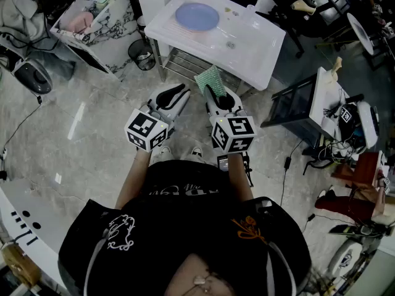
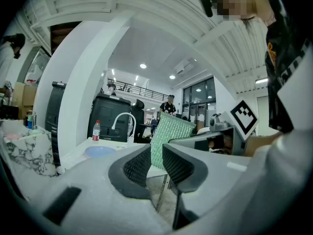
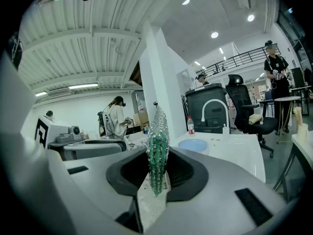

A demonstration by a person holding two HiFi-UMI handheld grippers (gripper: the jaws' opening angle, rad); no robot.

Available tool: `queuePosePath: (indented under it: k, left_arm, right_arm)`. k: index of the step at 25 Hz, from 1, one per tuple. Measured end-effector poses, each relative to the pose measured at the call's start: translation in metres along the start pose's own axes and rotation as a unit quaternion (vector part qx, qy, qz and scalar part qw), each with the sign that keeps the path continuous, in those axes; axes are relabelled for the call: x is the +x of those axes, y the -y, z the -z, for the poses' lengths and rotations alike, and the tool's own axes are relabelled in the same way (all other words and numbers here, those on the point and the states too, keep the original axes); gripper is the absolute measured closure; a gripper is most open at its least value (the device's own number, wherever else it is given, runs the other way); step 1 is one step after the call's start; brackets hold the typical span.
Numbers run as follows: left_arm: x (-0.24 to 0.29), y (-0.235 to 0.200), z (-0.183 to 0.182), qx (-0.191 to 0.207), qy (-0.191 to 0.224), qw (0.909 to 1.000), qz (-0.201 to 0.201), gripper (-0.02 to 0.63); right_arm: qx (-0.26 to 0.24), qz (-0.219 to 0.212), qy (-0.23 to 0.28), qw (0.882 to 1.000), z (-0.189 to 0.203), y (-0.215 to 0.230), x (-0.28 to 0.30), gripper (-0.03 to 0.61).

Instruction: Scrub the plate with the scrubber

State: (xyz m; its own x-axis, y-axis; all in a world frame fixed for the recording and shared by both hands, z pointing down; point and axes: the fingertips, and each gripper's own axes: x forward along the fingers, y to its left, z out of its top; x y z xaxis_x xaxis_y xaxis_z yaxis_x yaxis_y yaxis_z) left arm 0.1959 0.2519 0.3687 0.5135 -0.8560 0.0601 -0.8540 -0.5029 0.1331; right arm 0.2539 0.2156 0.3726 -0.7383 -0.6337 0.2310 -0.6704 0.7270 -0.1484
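The right tool (image 1: 214, 93) is clamped on the green scrubber (image 1: 208, 79), which stands upright between its jaws. Just beside it, the left tool (image 1: 179, 92) holds nothing, its jaws a little apart. Farther ahead, the blue plate (image 1: 197, 16) lies on the white tabletop (image 1: 259, 42), well apart from both tools.

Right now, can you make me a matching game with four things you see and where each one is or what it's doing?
Things:
1. blue plate
2. green scrubber
3. left gripper
4. wire wastebasket

Places or states:
A. on the floor beside the white sink table
B. pinched between the fingers of the right gripper
C. empty, fingers apart
D. lying on the white sink table

Right pairs: 1-D, 2-B, 3-C, 4-A.
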Motion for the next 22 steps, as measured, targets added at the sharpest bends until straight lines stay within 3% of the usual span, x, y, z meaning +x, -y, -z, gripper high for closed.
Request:
queuePosePath:
  k: [17,22]
  left_arm:
    - [0.047,0.006,0.008,0.03,-0.025,0.9991,-0.013,0.531]
    - [0.055,0.015,0.018,0.022,-0.031,0.999,-0.025,0.531]
  right_arm:
    - [0.003,-0.026,-0.003,1.0,0.003,0.043,0.002,0.491]
    - [0.007,-0.041,-0.011,0.999,0.012,0.056,0.001,0.491]
